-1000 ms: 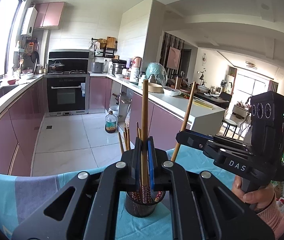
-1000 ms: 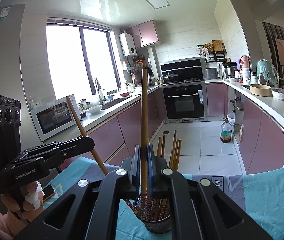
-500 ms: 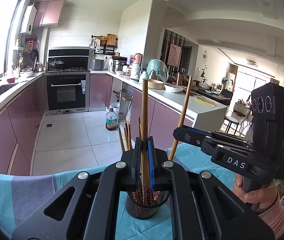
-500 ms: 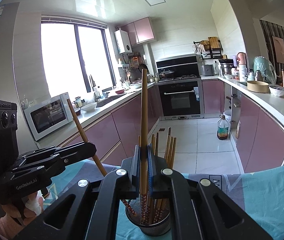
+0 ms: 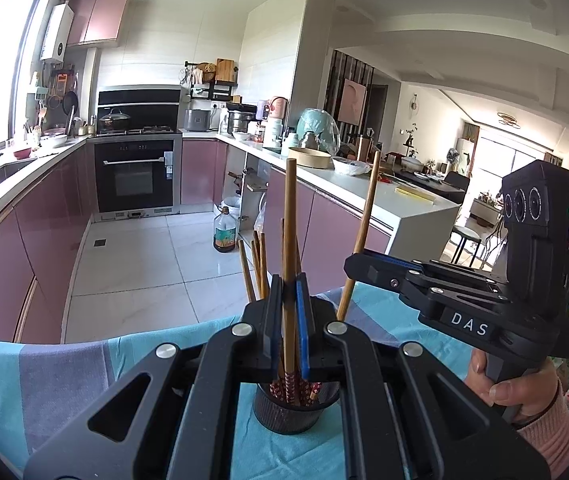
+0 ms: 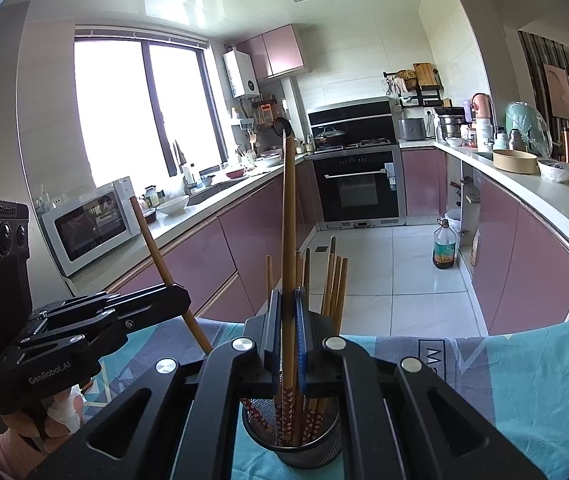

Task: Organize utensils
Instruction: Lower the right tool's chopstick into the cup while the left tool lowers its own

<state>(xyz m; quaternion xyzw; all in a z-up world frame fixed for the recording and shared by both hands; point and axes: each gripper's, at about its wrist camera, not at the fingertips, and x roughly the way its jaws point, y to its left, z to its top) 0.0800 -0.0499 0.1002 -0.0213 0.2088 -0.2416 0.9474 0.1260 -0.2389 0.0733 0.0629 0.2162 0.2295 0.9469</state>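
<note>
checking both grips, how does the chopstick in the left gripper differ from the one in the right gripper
In the left wrist view, the left gripper holds its chopstick near upright, while the right gripper holds its chopstick leaning, top tilted to the right.
The left chopstick's patterned end sits down in the black mesh holder; the right chopstick's lower end is hidden behind the left gripper there.
Both are brown wood, each clamped mid-shaft by a shut gripper.

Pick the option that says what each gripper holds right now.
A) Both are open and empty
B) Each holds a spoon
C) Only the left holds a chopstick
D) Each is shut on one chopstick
D: the left gripper pinches one upright chopstick and the right gripper pinches another chopstick, both above the holder.
</note>
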